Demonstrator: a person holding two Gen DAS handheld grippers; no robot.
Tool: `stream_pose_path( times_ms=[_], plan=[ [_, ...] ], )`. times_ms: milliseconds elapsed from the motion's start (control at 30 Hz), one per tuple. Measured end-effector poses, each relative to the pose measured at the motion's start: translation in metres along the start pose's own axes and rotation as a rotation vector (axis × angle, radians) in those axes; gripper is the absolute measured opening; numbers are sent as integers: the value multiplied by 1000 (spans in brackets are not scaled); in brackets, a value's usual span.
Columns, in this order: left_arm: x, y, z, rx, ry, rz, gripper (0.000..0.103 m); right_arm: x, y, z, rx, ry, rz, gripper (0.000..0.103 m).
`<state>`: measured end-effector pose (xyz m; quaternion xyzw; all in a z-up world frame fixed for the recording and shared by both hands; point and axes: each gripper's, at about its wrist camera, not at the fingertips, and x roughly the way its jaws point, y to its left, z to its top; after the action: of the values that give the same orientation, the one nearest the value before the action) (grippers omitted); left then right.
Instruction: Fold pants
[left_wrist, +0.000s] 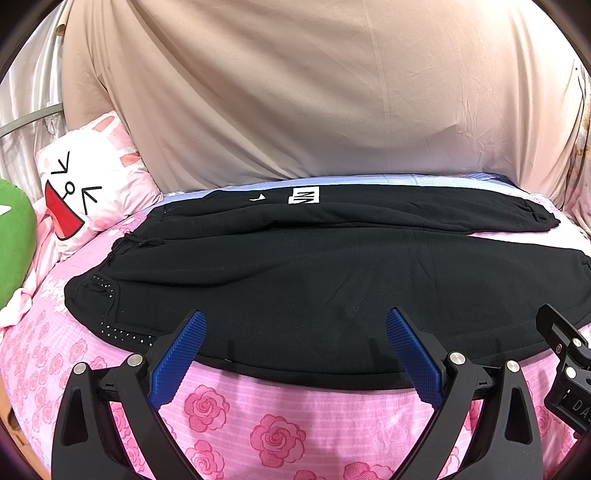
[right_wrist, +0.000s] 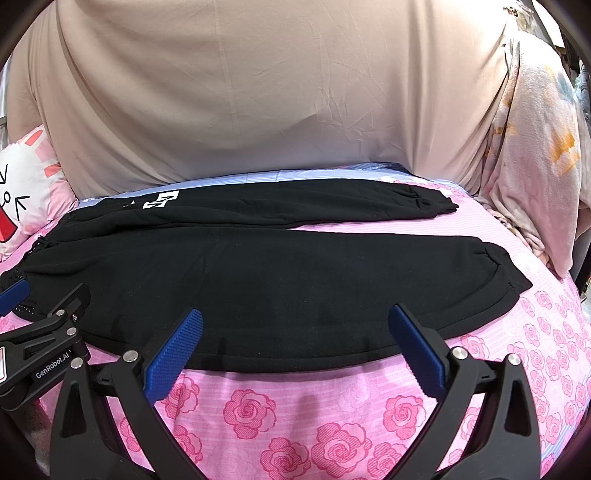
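Observation:
Black pants (left_wrist: 314, 280) lie flat across the pink rose bedsheet (left_wrist: 295, 417), waistband at the left, both legs stretching right with a gap between the cuffs. The far leg carries a white logo patch (left_wrist: 303, 195). My left gripper (left_wrist: 295, 325) is open, its blue pads over the near leg's front edge, holding nothing. In the right wrist view the pants (right_wrist: 280, 273) fill the middle. My right gripper (right_wrist: 295, 321) is open and empty over the near leg's front edge. The left gripper (right_wrist: 44, 325) shows at its left.
A white and pink bunny pillow (left_wrist: 92, 184) and a green plush (left_wrist: 14, 240) sit at the left. A beige sheet (left_wrist: 314, 92) hangs behind the bed. A crumpled pale blanket (right_wrist: 532, 155) lies at the right. The right gripper's body (left_wrist: 569, 354) is close on my left gripper's right.

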<state>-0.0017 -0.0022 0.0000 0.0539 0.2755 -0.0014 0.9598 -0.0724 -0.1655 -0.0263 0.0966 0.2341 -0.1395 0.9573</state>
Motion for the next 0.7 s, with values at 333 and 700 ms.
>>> stream_pose_path(
  times_ms=[333,700],
  plan=[
    [0,0,0,0,1,0,96,0,0,-1,0,1,0,98],
    [4,3,-4,-19,23,-24,97,10,-7,-2,26,54,39,98]
  ],
)
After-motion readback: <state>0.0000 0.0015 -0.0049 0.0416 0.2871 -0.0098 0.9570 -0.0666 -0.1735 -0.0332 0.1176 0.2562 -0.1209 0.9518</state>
